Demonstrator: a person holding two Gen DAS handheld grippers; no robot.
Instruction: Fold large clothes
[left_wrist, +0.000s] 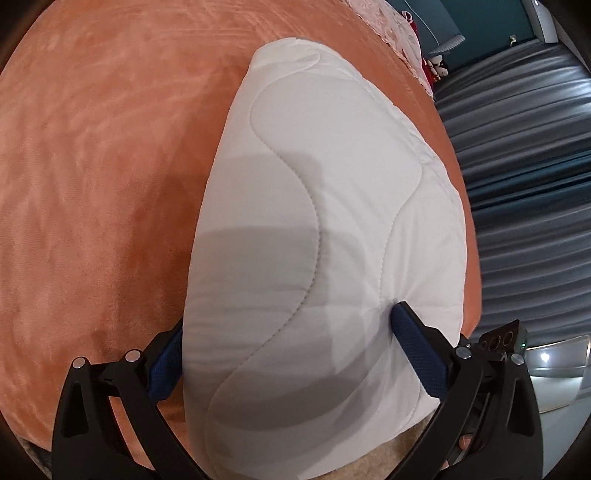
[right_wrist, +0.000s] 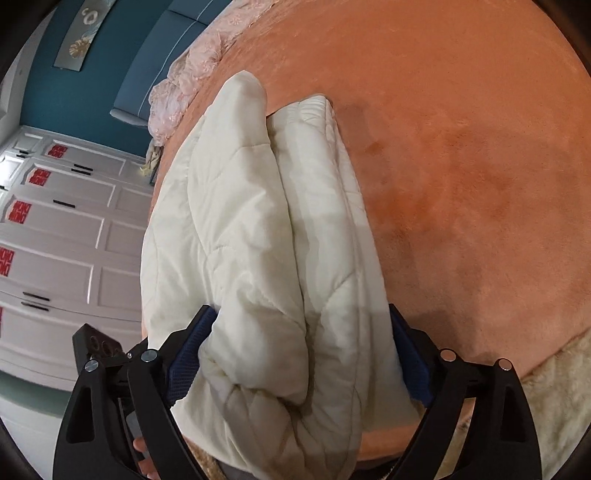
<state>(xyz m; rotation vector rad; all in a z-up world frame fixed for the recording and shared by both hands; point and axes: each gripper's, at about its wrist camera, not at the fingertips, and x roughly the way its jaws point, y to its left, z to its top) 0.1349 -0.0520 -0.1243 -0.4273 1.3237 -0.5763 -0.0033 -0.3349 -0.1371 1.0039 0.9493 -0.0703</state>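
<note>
A folded white quilt (left_wrist: 325, 229) is seen lying on an orange bed cover (left_wrist: 103, 166), clasped at its near end by both grippers.

The quilt's long axis is run away from both cameras, toward a pink lace cloth (right_wrist: 192, 74) at the head of the bed; in the right wrist view its stacked folds are shown edge-on, and in the left wrist view its smooth stitched face is shown. The left gripper (left_wrist: 291, 350) is spread wide, its blue pads (left_wrist: 413, 343) pressed into the quilt's sides. The right gripper (right_wrist: 301, 354) is likewise set wide about the bundle, both pads touching it. A white panelled wardrobe (right_wrist: 62, 236) is seen beside the bed, a grey curtain (left_wrist: 517, 166) on the other side.
</note>
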